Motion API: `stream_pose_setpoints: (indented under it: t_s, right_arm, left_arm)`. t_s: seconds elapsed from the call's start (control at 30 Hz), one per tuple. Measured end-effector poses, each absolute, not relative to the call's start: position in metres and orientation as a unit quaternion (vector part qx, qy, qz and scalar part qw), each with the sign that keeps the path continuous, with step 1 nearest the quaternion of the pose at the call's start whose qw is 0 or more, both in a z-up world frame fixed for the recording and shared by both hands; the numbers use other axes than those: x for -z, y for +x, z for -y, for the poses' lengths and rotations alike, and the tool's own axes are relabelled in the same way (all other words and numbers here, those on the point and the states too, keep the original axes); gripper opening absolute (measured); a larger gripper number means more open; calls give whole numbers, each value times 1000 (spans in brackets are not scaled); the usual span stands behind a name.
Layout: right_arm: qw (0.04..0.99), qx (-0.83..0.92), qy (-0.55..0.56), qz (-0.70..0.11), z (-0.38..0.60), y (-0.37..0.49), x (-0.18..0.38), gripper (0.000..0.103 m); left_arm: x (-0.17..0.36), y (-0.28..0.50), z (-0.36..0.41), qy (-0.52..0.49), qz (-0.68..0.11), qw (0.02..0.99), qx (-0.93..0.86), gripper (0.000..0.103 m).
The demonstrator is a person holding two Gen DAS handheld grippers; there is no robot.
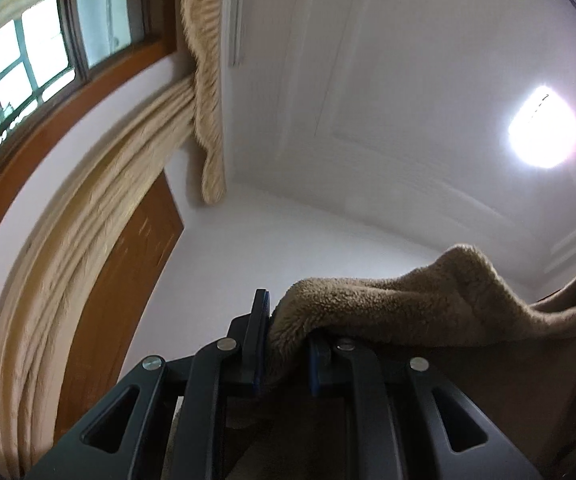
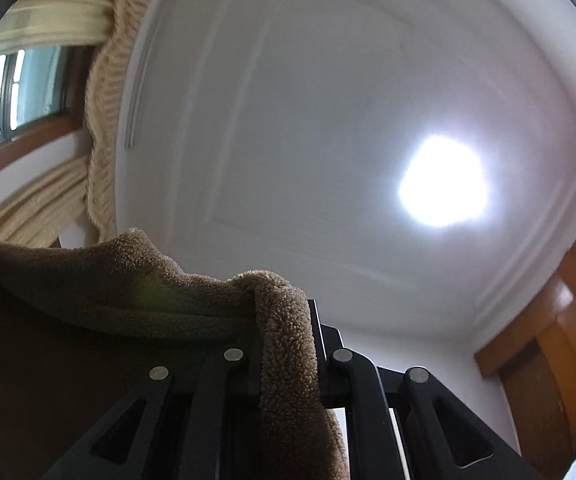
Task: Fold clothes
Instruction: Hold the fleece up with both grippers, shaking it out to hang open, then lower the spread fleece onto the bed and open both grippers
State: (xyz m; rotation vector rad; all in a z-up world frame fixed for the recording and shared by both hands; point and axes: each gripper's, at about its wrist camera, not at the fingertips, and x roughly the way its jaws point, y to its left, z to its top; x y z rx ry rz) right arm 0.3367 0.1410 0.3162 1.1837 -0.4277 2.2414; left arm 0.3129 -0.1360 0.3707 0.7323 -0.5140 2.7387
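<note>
Both cameras point up at the ceiling. A brown fleece garment point(image 1: 428, 300) is pinched in my left gripper point(image 1: 288, 340), its fuzzy edge bulging up between the black fingers and running off to the right. In the right wrist view the same brown fleece garment point(image 2: 127, 280) stretches in from the left, and my right gripper point(image 2: 285, 344) is shut on a fold of it. The fabric hangs down over the right gripper's body. Most of the garment is out of sight below both cameras.
A white ceiling with a bright lamp point(image 2: 444, 180) fills both views. Beige curtains point(image 1: 87, 260) and a wood-framed window point(image 1: 35, 60) lie to the left. A wooden door frame point(image 2: 560, 340) stands at the right.
</note>
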Motion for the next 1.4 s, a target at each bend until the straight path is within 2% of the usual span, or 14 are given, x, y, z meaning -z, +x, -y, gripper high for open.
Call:
stream_pose_setpoints:
  t_s: [0.23, 0.4, 0.67, 0.83, 0.97, 1.1, 1.23, 1.4]
  right_arm:
    - [304, -839, 411, 186, -136, 342, -320, 11]
    - [307, -887, 288, 189, -170, 254, -295, 11]
    - [304, -935, 48, 173, -247, 55, -177, 11]
    - [289, -939, -55, 180, -265, -26, -110, 11]
    - [264, -939, -137, 173, -280, -87, -68, 11]
    - [247, -933, -207, 156, -312, -112, -17, 11]
    - [217, -924, -287, 127, -366, -117, 69, 12]
    - [198, -913, -343, 97, -390, -140, 93, 12]
  left_arm:
    - [-358, 262, 110, 198, 113, 93, -969, 20]
    - [-341, 214, 89, 143, 66, 70, -985, 20]
    - [-229, 30, 37, -107, -10, 65, -992, 20]
    - [-156, -58, 30, -231, 2, 49, -972, 20]
    - [-114, -104, 23, -289, -6, 37, -957, 20]
    - [-81, -134, 12, -333, -18, 30, -942, 20]
    - [-47, -158, 2, -379, -27, 26, -925, 20]
    - [0, -177, -12, -434, -38, 15, -900, 20]
